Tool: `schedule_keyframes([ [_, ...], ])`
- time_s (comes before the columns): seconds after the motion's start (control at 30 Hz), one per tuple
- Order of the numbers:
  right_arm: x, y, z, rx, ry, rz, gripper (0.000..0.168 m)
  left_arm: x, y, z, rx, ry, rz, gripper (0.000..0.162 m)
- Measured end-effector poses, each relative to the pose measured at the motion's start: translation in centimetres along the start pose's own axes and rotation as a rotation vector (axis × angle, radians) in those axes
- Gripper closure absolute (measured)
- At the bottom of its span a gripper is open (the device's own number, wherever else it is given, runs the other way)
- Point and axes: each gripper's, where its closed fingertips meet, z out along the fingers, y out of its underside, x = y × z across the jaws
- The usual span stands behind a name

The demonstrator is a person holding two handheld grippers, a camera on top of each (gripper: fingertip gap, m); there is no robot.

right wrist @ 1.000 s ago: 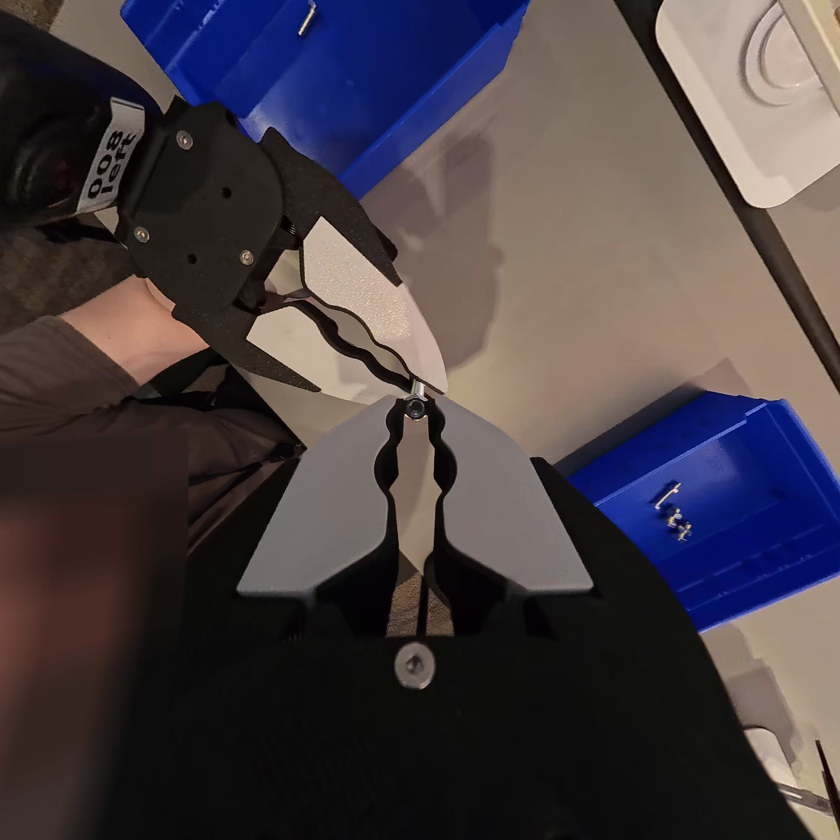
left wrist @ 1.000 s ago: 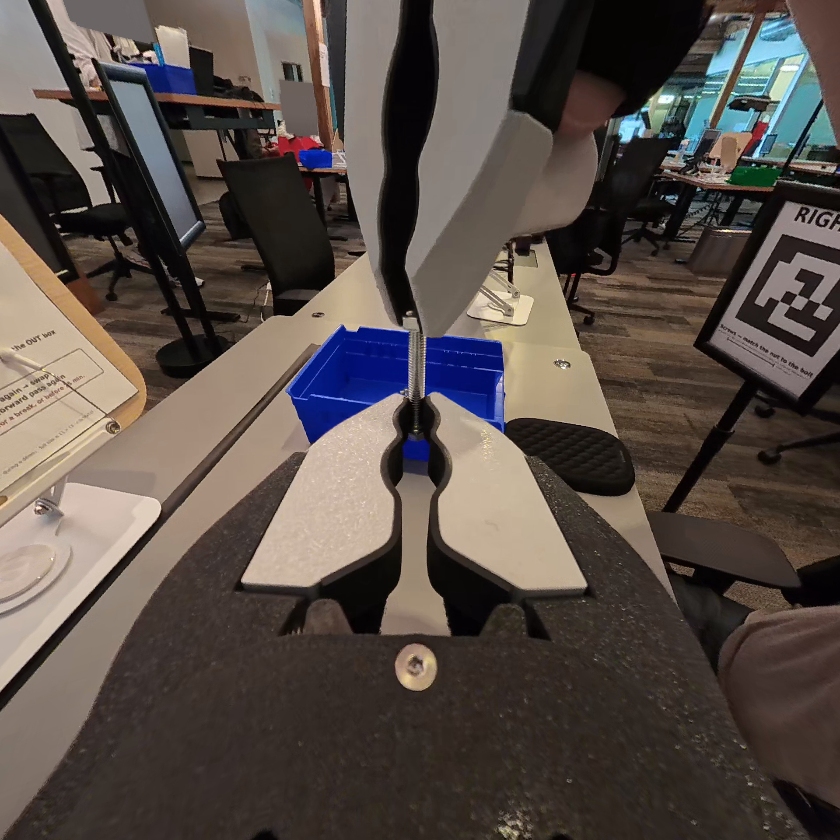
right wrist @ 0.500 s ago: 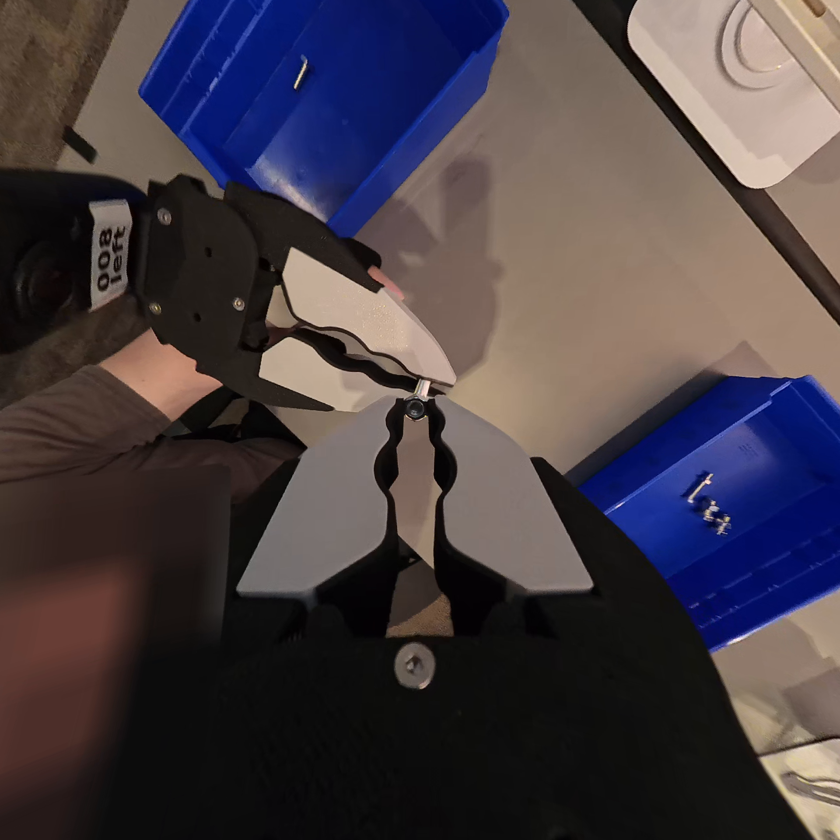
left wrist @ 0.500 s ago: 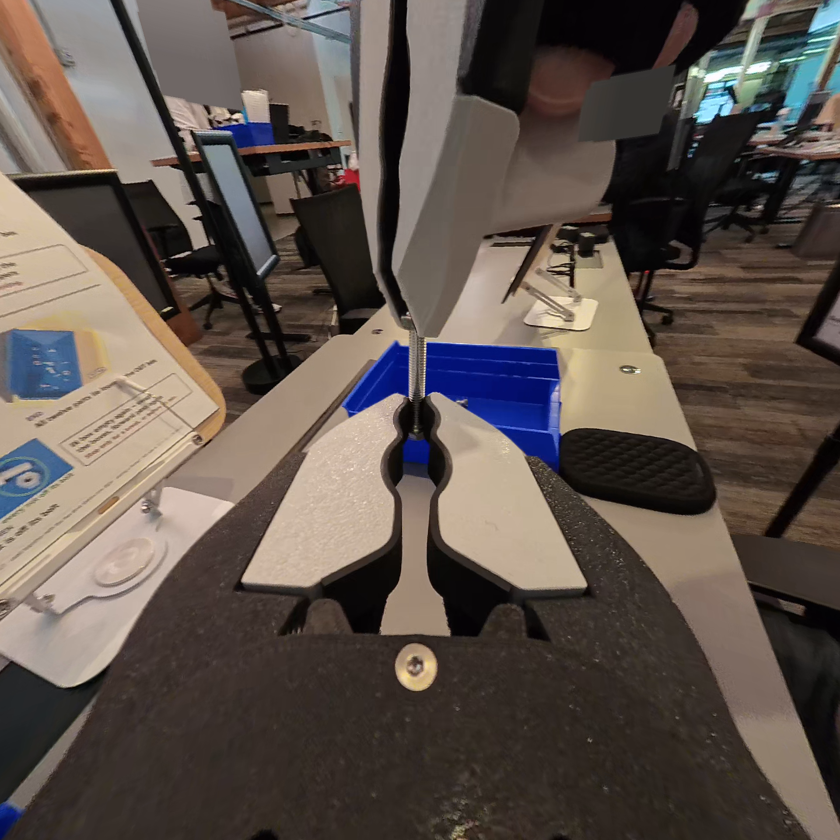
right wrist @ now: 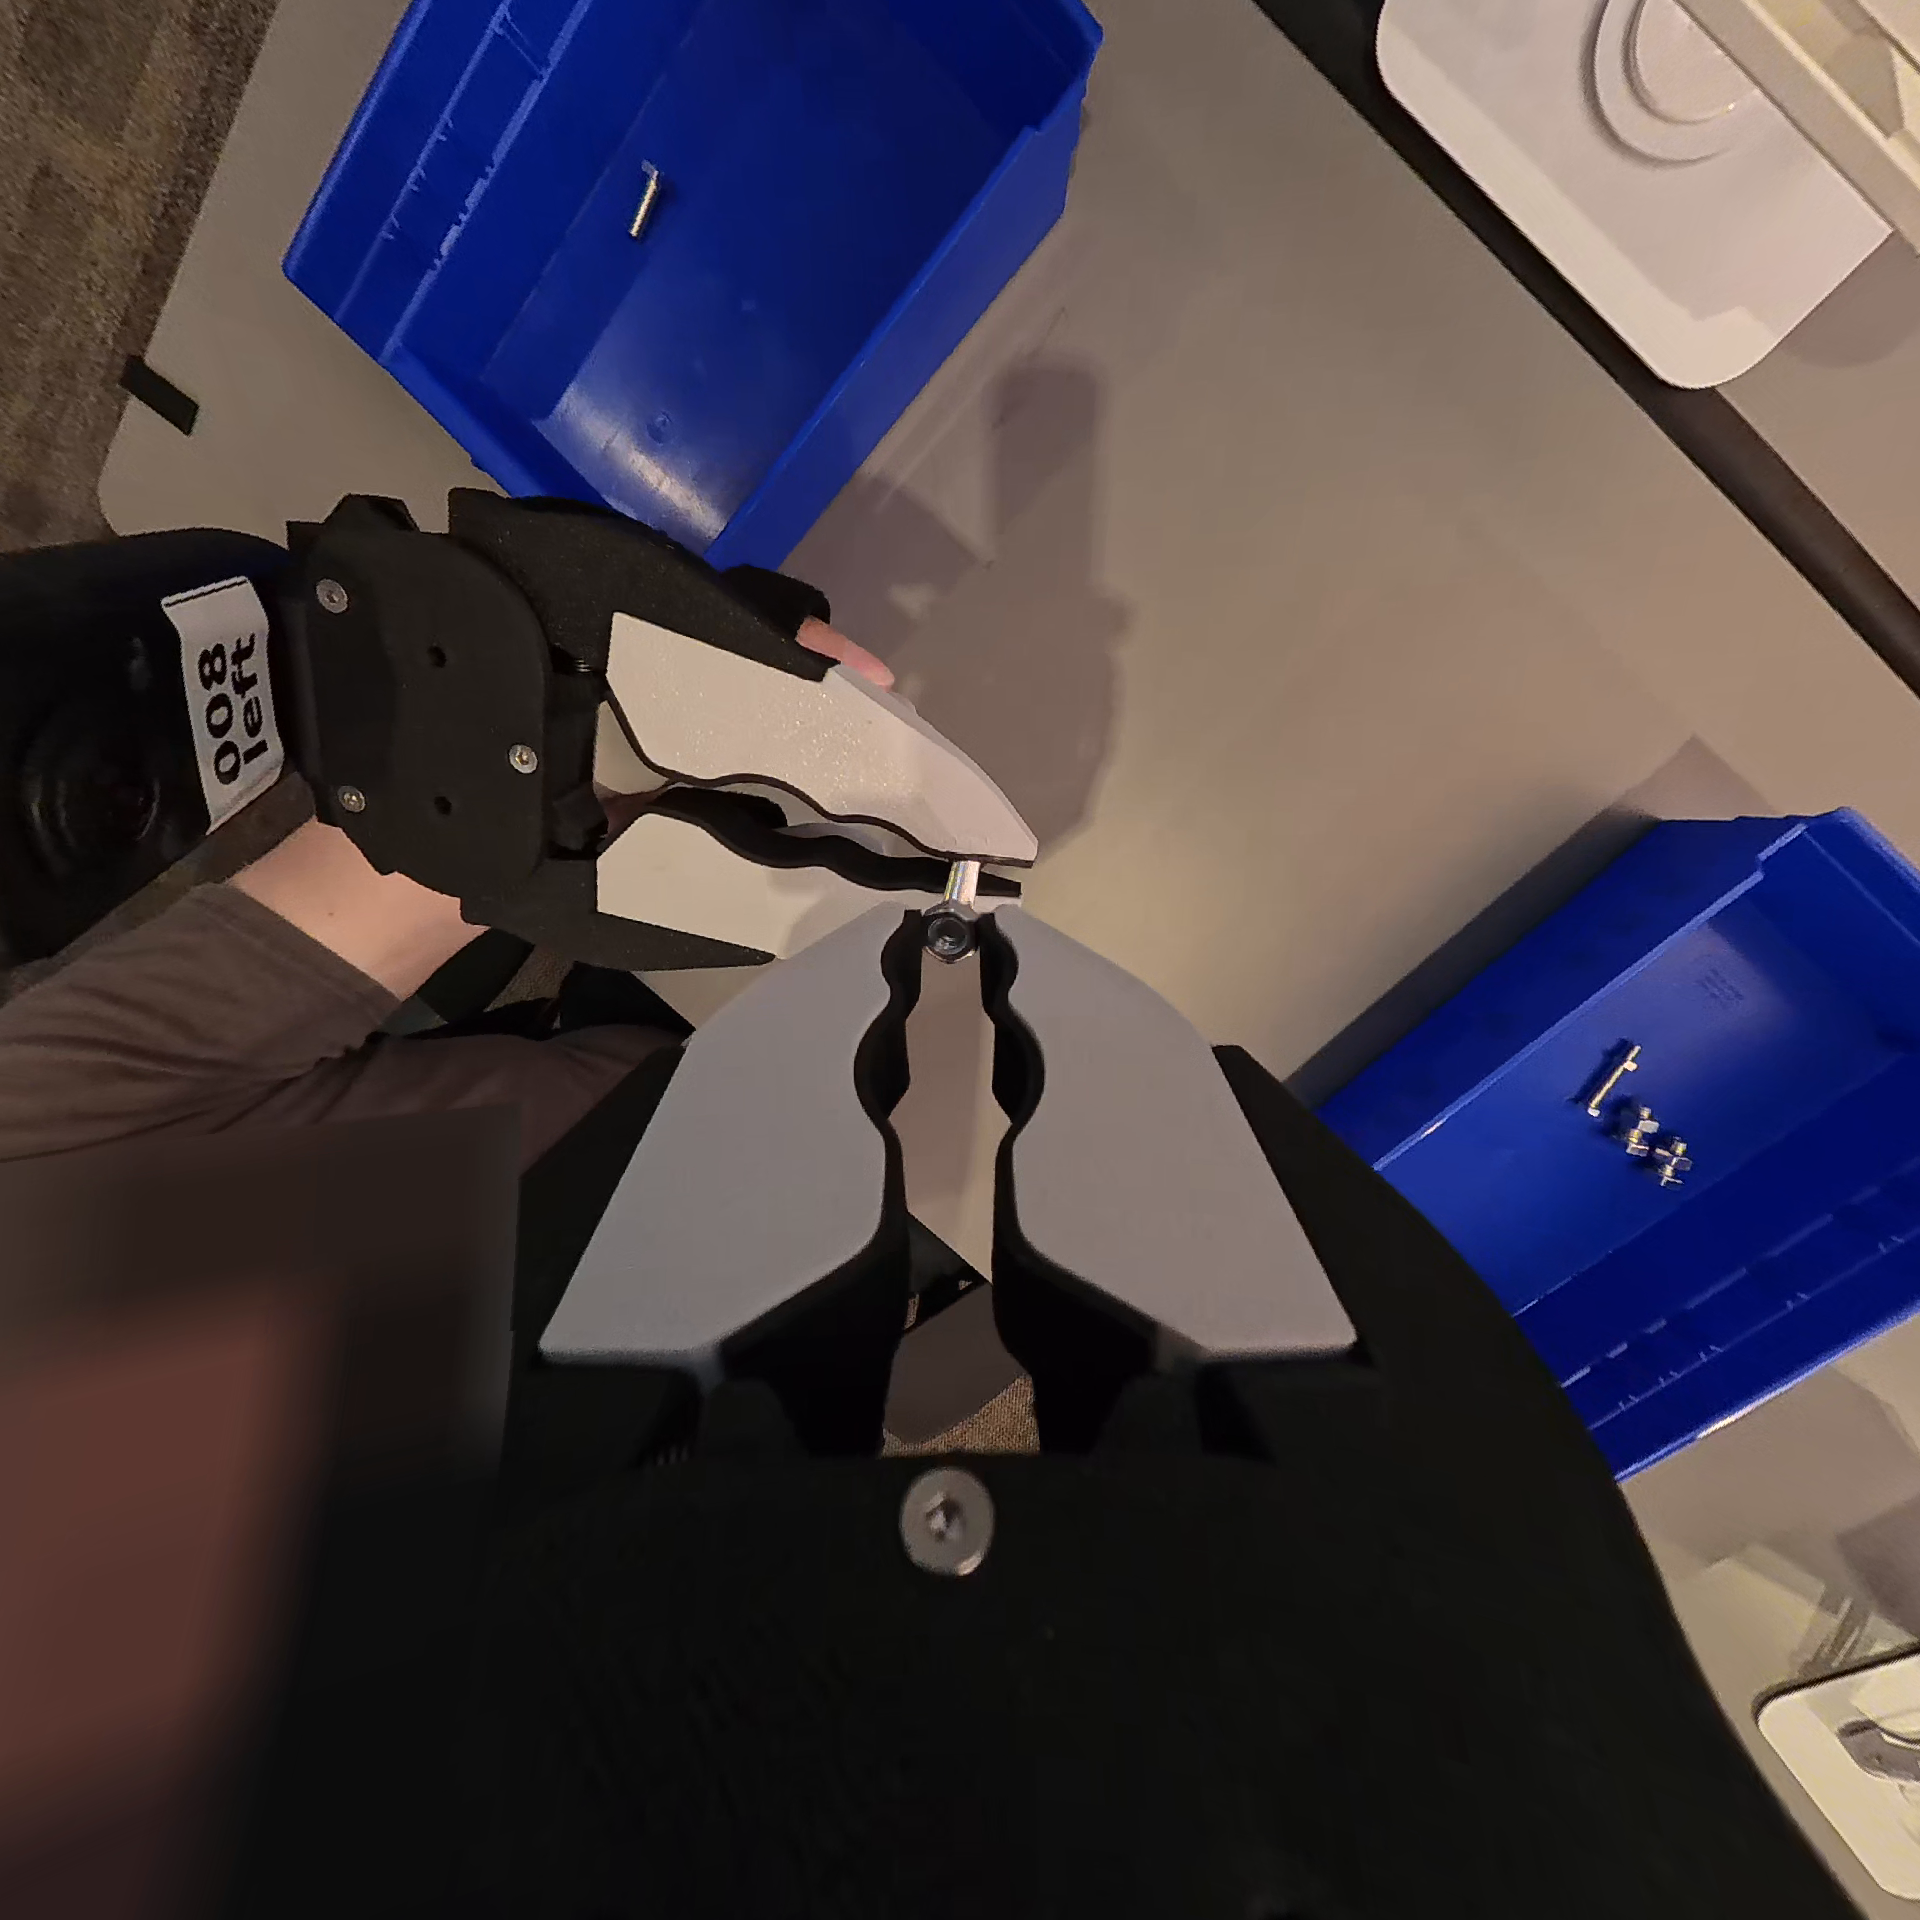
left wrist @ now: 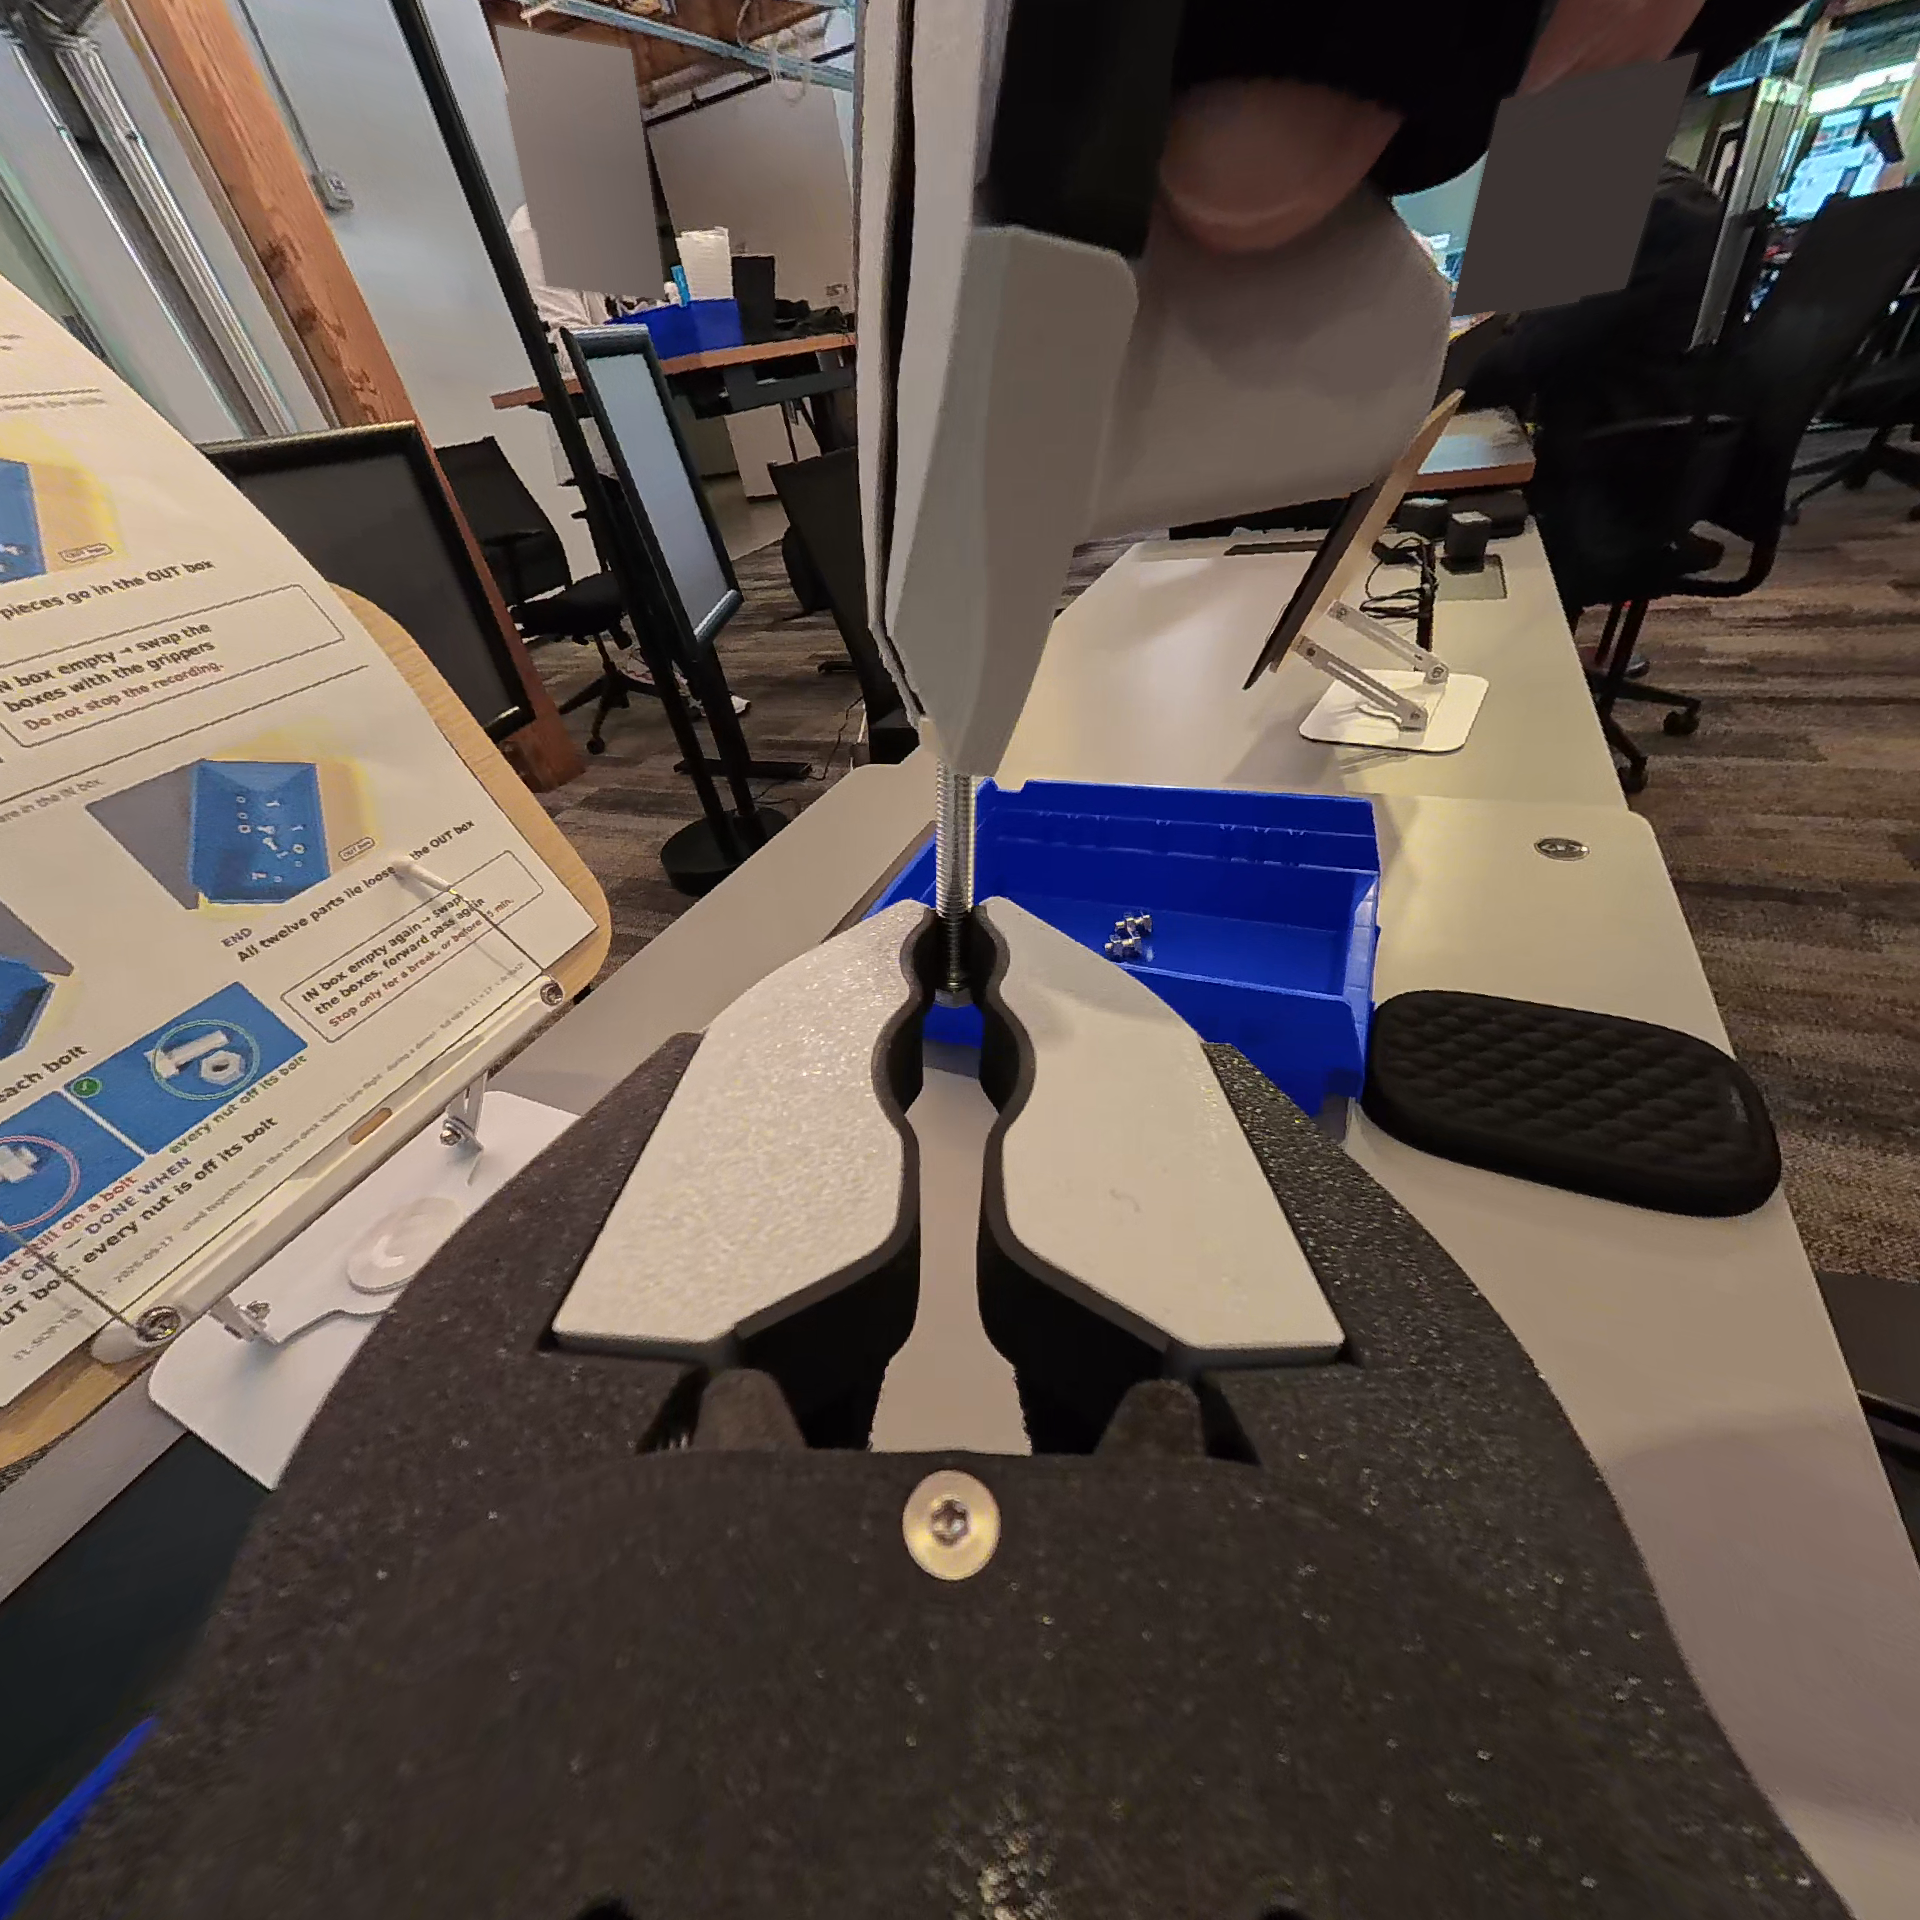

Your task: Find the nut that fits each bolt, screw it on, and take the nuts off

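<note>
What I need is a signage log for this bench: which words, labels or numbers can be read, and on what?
I do not quote writing; these things bear it.
Instruction sheet on a wooden board, left of the desk: printed lines, legible.
White label on the black body of the left gripper: short print, legible.
Blue bin, floor: moulded marks, too small to read.

The left wrist view is bright and evenly lit, sharp at centre, with straight lines bowing toward the edges from the wide lens. The right wrist view is dimmer and warmer: soft shadows lie on the grey worktop (right wrist: 1299, 540) at upper centre, and the black body of the hand-held gripper (right wrist: 951, 914) loses detail. A blurred brownish sleeve (right wrist: 208, 1351) fills the lower left.
</note>
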Motion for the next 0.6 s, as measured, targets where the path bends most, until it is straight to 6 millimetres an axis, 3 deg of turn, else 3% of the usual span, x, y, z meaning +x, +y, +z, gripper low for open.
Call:
schedule_keyframes([
  [0.6,-0.06,-0.01,-0.16,-0.01,0.024,-0.056,0.156,0.13,-0.3,-0.15,0.016,0.02,-0.014,0.157],
])
